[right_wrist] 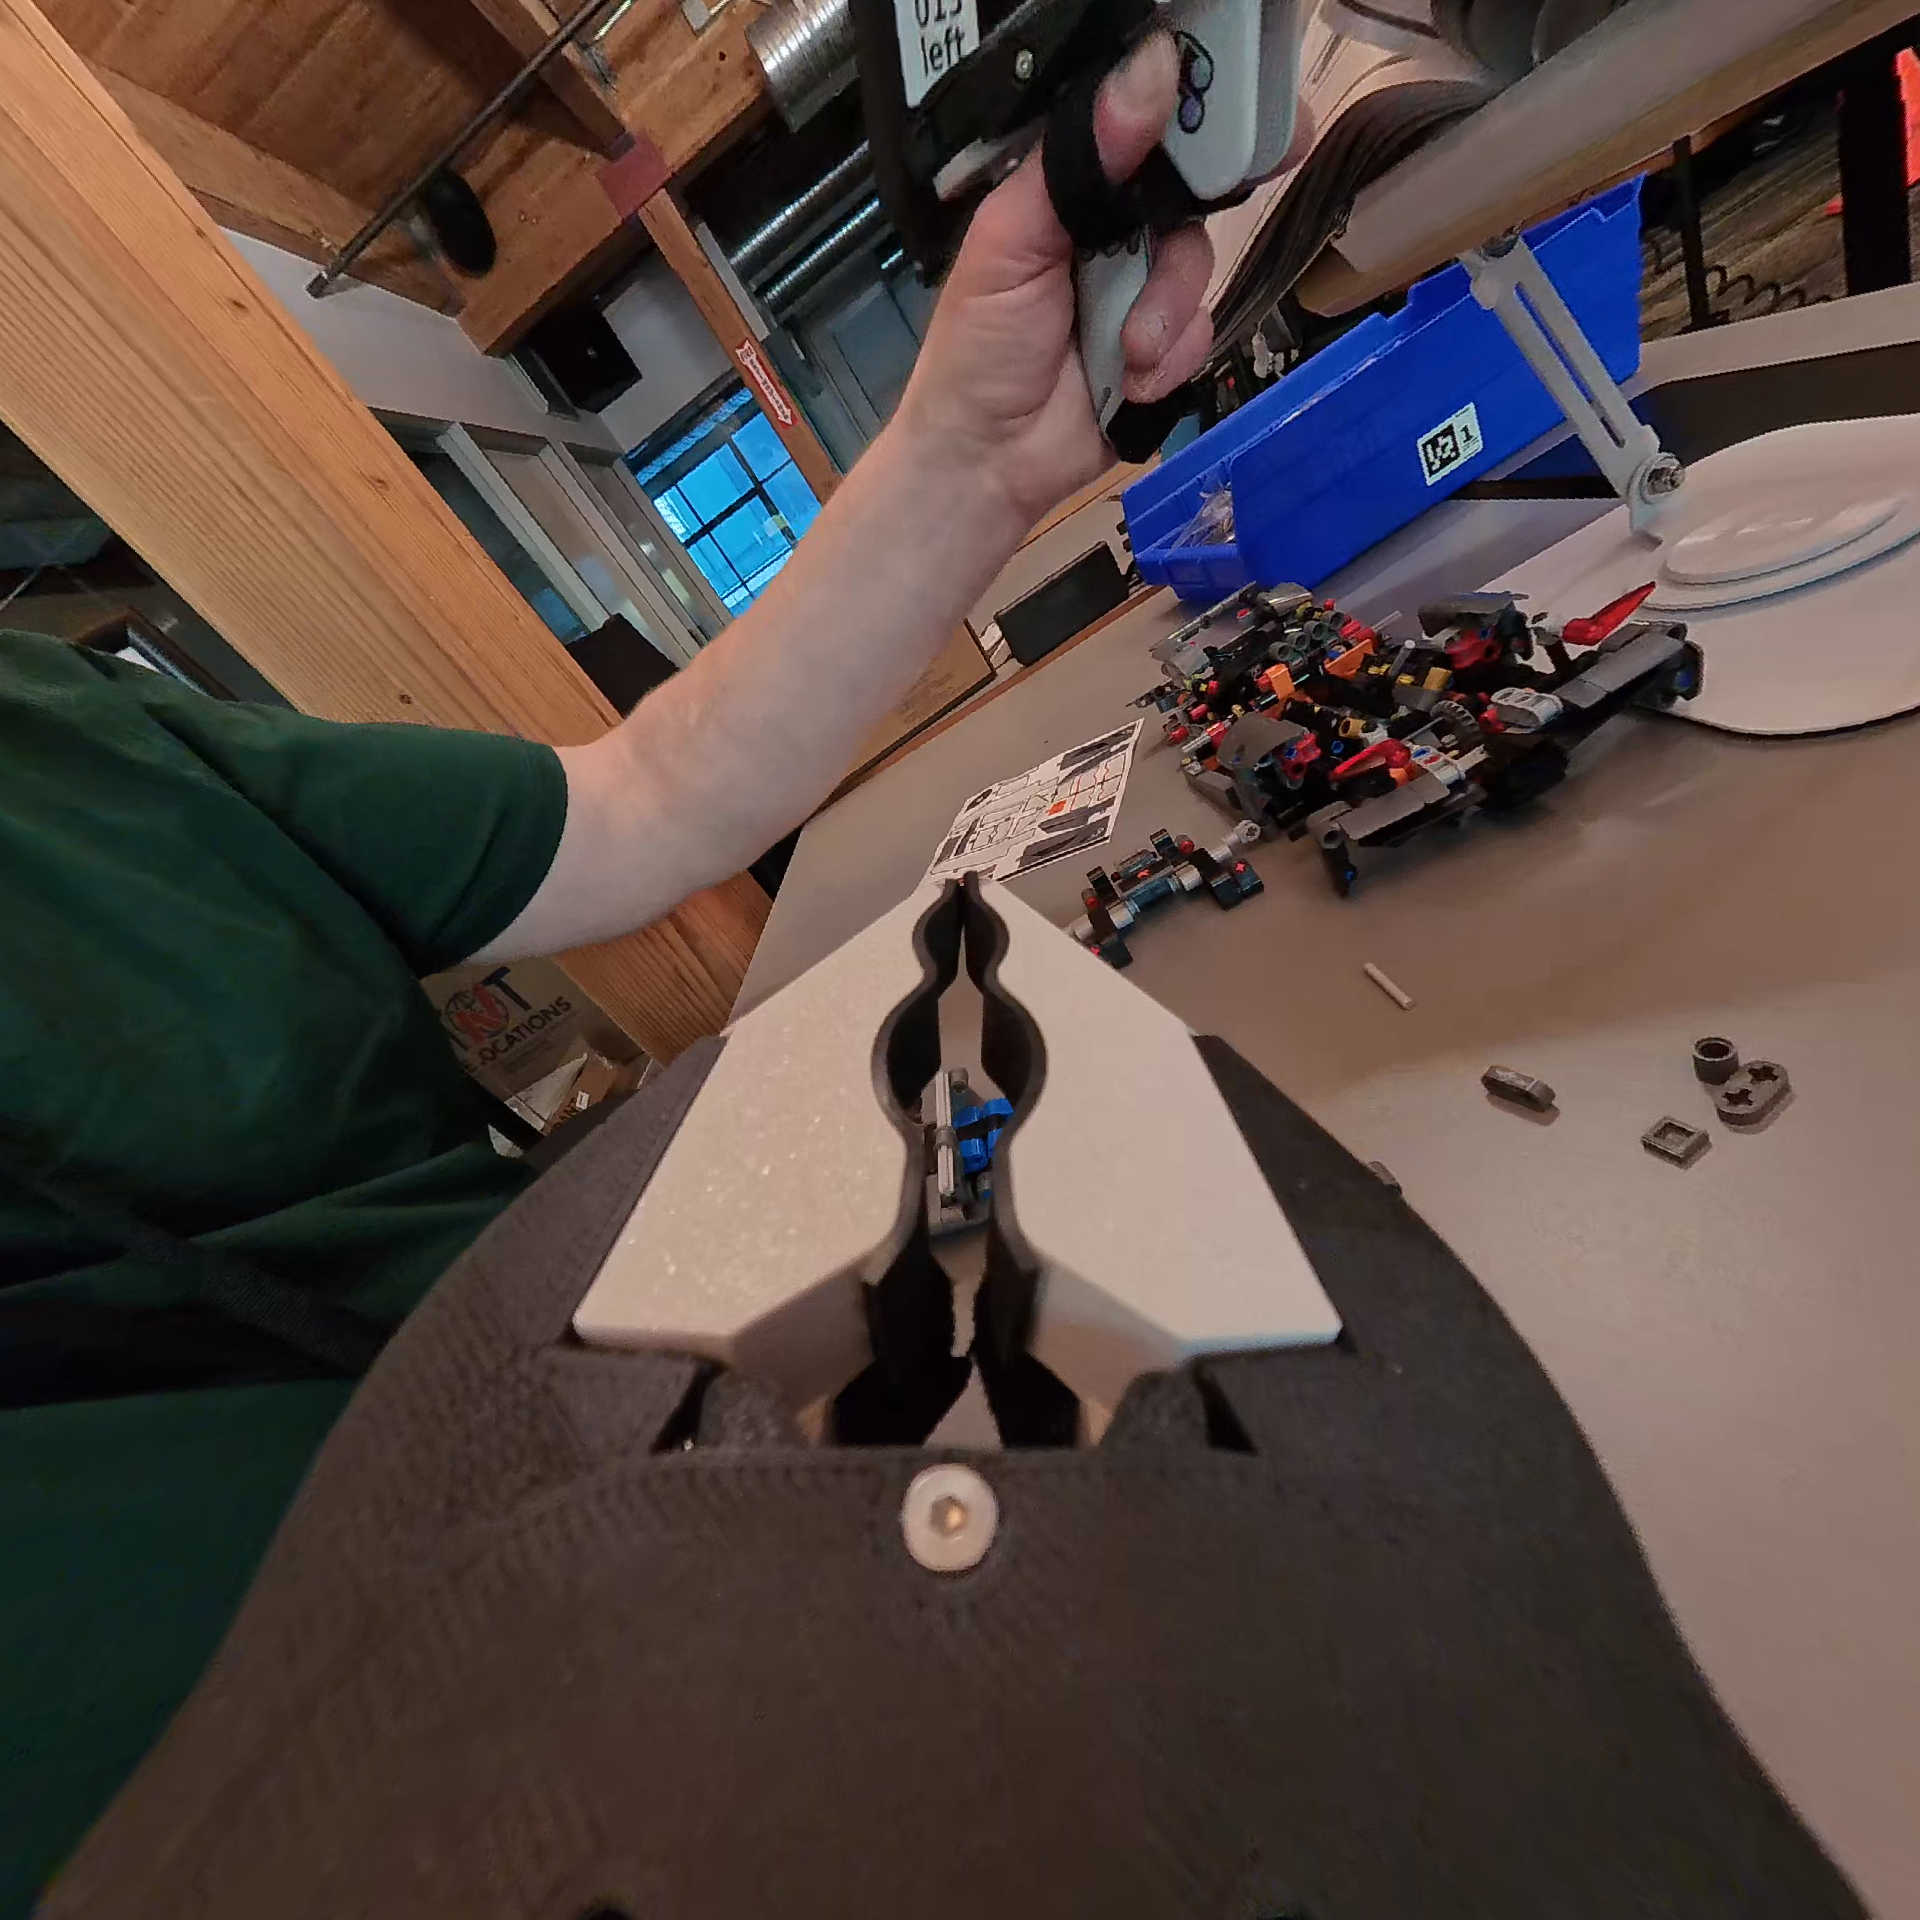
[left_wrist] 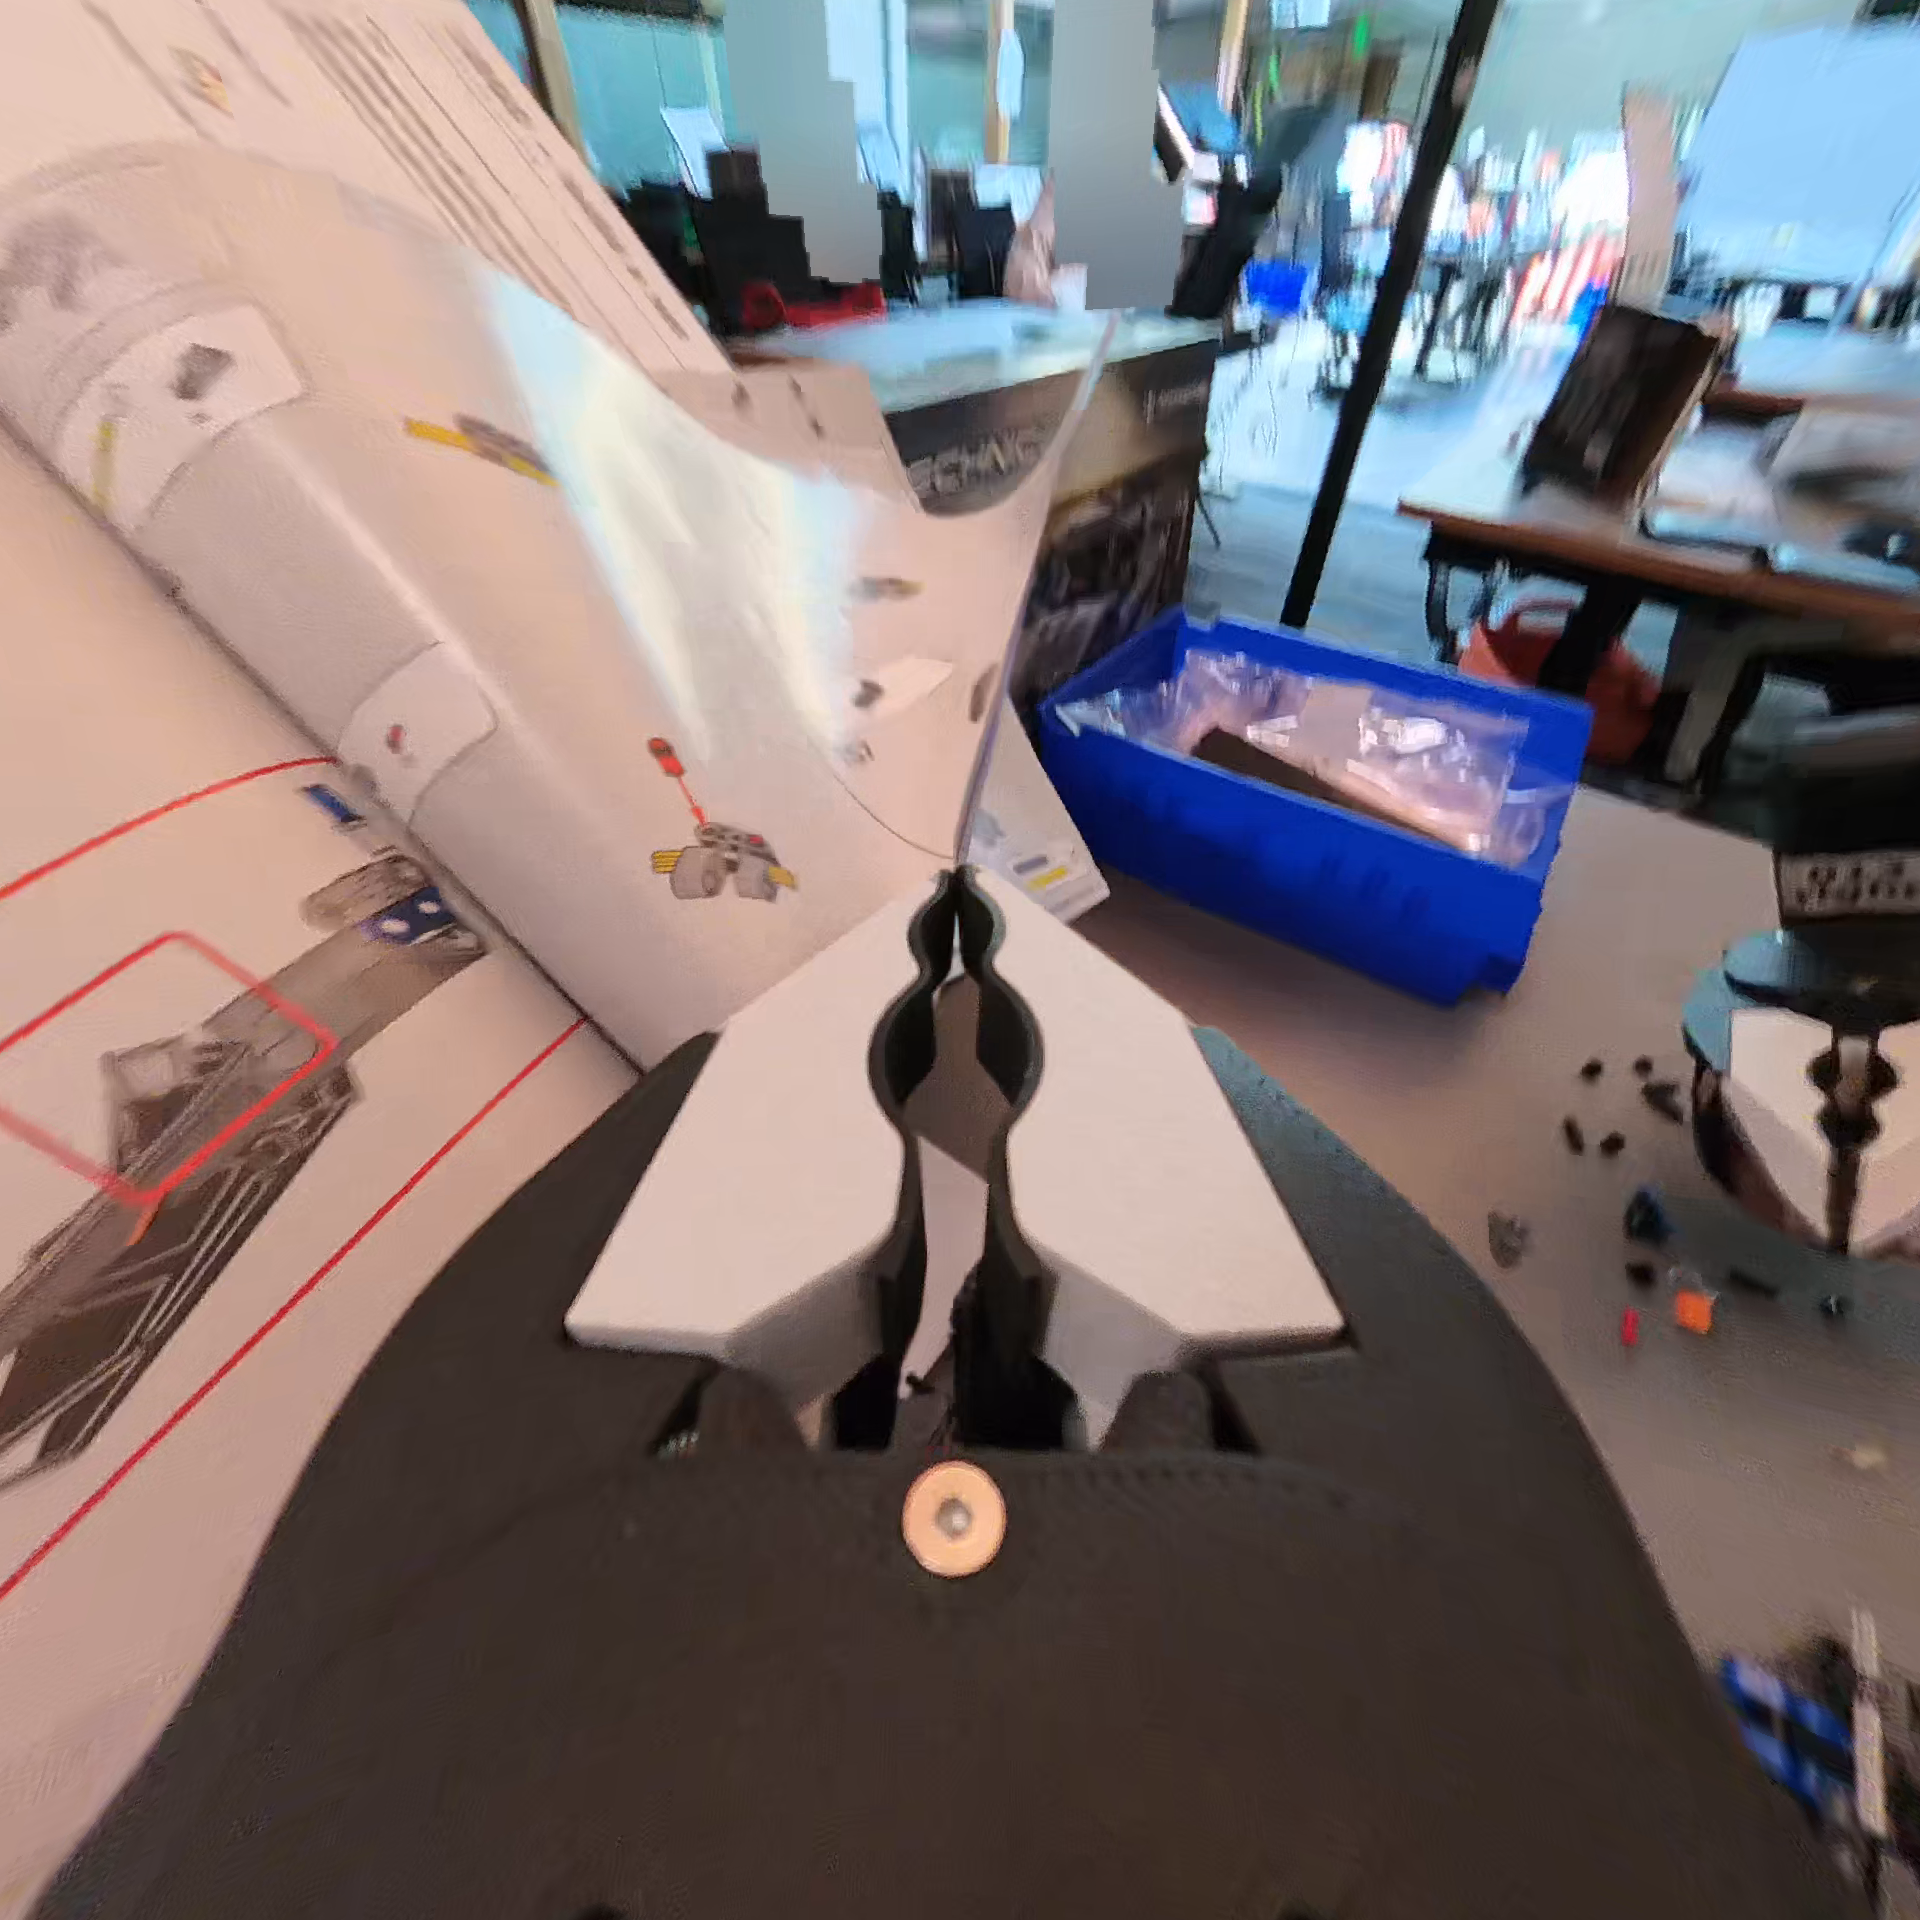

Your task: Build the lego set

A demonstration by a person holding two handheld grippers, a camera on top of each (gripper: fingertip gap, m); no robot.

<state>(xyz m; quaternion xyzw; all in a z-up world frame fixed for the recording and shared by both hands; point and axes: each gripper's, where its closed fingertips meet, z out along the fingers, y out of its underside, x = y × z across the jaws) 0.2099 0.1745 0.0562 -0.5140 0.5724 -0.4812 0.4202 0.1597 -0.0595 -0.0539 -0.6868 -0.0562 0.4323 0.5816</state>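
Room, as seen from the floor:

- Timber post [right_wrist: 208, 436], broad, pale grain, standing left; darker wood beams [right_wrist: 582, 156] overhead.
- Silver ribbed ducts [right_wrist: 800, 223] running under the ceiling.
- Window [right_wrist: 727, 509], gridded panes, blue light behind.
- White wall [right_wrist: 416, 353] under the beams.
- Grey worktop [right_wrist: 1558, 1299], matte, evenly lit.
- Cardboard boxes [right_wrist: 540, 1039] on the floor beside the post.
- Brown desk [left_wrist: 1662, 561] with dark legs, well apart, on grey floor [left_wrist: 1382, 561].
- Black pole [left_wrist: 1382, 312], slanting up.
- Far side: blurred desks, glass partitions [left_wrist: 644, 83], bright daylight.
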